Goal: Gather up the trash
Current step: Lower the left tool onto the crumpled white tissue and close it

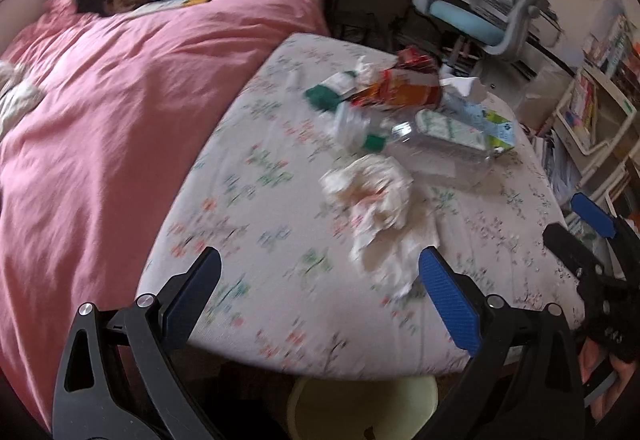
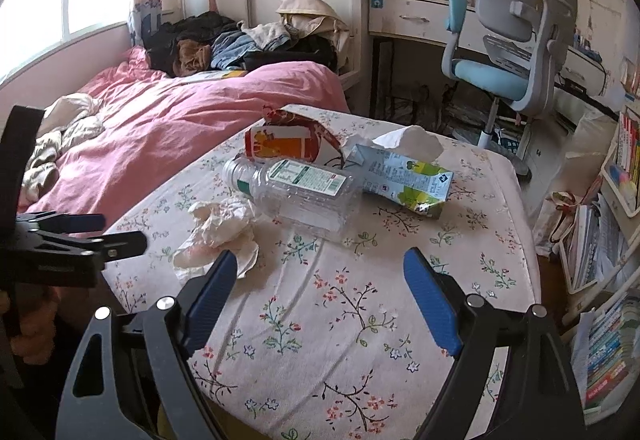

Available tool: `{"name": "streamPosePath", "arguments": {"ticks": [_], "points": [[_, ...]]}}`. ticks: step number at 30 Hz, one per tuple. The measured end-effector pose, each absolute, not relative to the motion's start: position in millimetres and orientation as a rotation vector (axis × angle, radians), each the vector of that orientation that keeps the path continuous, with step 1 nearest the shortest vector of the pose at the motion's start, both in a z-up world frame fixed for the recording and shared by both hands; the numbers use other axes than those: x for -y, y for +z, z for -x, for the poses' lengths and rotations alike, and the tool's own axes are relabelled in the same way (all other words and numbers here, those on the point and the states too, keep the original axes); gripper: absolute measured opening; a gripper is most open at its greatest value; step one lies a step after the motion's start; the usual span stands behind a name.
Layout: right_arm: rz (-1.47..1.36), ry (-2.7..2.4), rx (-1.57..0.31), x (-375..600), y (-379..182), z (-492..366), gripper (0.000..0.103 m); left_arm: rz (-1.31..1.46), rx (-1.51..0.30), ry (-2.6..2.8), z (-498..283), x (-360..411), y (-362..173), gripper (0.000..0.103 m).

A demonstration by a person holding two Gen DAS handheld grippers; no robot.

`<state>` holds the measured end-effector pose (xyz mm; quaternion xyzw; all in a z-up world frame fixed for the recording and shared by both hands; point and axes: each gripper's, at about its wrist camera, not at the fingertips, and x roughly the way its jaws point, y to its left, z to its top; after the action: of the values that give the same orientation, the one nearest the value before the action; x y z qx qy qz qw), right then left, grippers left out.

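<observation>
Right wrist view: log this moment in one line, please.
phase: approach | left gripper: open, empty | right gripper: open, empty | nearest trash: crumpled tissue | plastic bottle, carton on bed: untouched

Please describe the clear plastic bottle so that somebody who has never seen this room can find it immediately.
Look at the flowered mattress beside the pink quilt; a small heap of trash lies on it. The clear plastic bottle lies on its side there, between the crumpled tissue and the green-and-white carton. It alone is transparent, with a green-and-white label.
</observation>
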<state>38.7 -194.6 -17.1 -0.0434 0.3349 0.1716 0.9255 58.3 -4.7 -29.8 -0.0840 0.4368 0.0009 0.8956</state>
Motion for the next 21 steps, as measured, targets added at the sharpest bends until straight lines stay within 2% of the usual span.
{"name": "streamPosePath", "arguments": {"ticks": [13,15,16,21], "points": [[0.07,0.323,-0.677,206.9,-16.2,-66.6,0.086,0.054,-1.002,0.0,-140.7,41.5,-64.7,0.096],[0.06,0.324,-0.68,208.7,-17.2,-72.3,0.086,0.062,-1.01,-0.016,-145.1,42.5,-67.6,0.077],[0.057,0.326,-0.682,208.5,-17.7,-75.3,0.086,0.073,-1.038,-0.034,-147.8,42.4,-70.7,0.059],[0.11,0.366,-0.68,196.3,-17.6,-87.0,0.087,0.115,-1.068,-0.08,-143.8,31.9,-61.8,0.039]]}}
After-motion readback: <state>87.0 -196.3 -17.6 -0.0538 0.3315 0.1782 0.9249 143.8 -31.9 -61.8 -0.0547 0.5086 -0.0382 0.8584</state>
